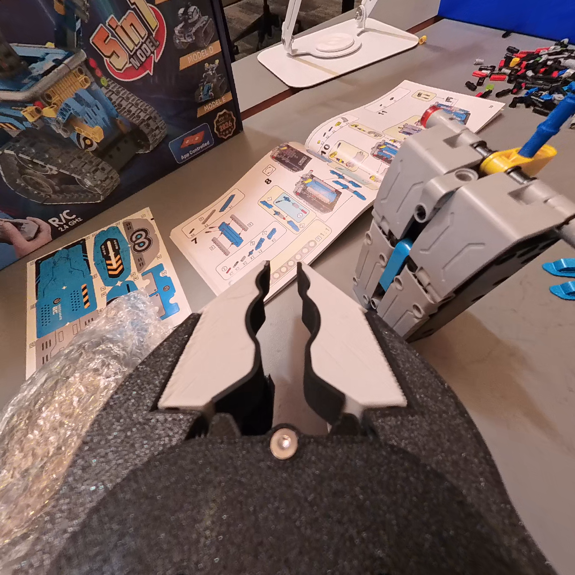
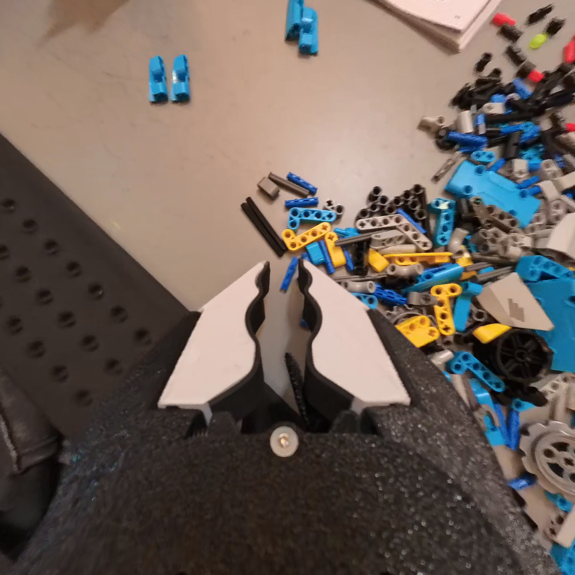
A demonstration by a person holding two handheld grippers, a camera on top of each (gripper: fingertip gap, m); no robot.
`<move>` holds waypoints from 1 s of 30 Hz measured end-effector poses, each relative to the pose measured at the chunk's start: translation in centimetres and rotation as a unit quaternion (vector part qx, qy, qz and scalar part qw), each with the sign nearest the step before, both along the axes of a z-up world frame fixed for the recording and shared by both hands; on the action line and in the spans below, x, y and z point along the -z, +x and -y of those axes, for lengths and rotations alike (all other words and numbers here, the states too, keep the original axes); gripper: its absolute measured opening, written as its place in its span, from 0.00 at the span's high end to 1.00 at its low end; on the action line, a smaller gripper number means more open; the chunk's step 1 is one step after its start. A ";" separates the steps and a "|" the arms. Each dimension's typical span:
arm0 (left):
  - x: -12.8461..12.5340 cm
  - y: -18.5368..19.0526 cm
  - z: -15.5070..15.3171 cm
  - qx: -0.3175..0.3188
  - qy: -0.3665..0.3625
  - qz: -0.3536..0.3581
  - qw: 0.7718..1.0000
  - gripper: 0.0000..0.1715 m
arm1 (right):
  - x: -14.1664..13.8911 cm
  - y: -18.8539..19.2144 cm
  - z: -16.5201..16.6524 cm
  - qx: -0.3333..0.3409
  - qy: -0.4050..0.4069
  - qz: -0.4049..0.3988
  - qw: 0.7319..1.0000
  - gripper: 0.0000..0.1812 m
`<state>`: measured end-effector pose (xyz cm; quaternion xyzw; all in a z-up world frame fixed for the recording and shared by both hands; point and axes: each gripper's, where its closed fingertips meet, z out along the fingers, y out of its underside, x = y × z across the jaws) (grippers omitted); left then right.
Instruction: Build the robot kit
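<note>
Grey table [image 1: 466,404] carrying a booklet [image 1: 280,202] and loose bricks [image 2: 435,264].

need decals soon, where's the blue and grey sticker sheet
In the left wrist view, the blue and grey sticker sheet lies flat at left, between the toy box and crumpled bubble wrap.

Office or lab-type room set up as a toy-building workbench. Plain grey table [image 1: 193,186] with a wood-edged second desk butted against it at the far side, blue partition [image 1: 510,12] far right, carpet floor beyond. Kit box [image 1: 109,93] far left, open instruction booklet [image 1: 280,217], sticker sheet [image 1: 102,289], loose brick pile [image 2: 435,264] on the right, black perforated board [image 2: 62,280] on the near left.
</note>
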<state>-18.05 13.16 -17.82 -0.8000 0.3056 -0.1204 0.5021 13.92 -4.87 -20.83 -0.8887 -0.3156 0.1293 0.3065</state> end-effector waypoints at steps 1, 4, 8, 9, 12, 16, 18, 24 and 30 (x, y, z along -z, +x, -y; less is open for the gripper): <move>0.0 0.0 0.0 0.001 0.000 -0.001 1.000 0.90 | -0.3 0.5 -0.4 0.011 0.014 0.006 1.000 0.90; 0.0 0.0 0.0 0.001 0.001 -0.001 1.000 0.90 | -1.4 2.9 -1.5 0.064 0.043 0.011 0.997 0.92; 0.0 0.0 0.0 0.000 0.000 -0.001 1.000 0.90 | -2.1 4.5 -1.9 0.099 0.058 -0.004 0.993 0.92; 0.1 0.0 0.0 0.000 -0.001 -0.001 1.000 0.90 | -2.2 4.6 -2.2 0.104 0.065 -0.002 0.992 0.92; 0.1 0.0 0.0 0.001 -0.001 -0.002 1.000 0.90 | -1.9 6.3 -3.1 0.139 0.084 0.050 0.985 0.92; 0.0 0.1 0.1 0.002 0.002 -0.004 1.000 0.90 | -2.1 10.0 -3.7 0.215 0.095 0.071 0.969 0.91; 0.0 0.1 0.1 0.002 0.002 -0.004 1.000 0.91 | -2.3 11.5 -3.4 0.242 0.092 0.059 0.964 0.91; 0.0 0.0 0.0 0.001 0.001 -0.001 1.000 0.90 | -2.7 15.6 0.1 0.233 0.063 0.095 0.966 0.92; 0.1 0.0 0.0 0.000 -0.002 0.000 1.000 0.90 | -2.9 18.2 2.9 0.246 0.040 0.099 0.963 0.92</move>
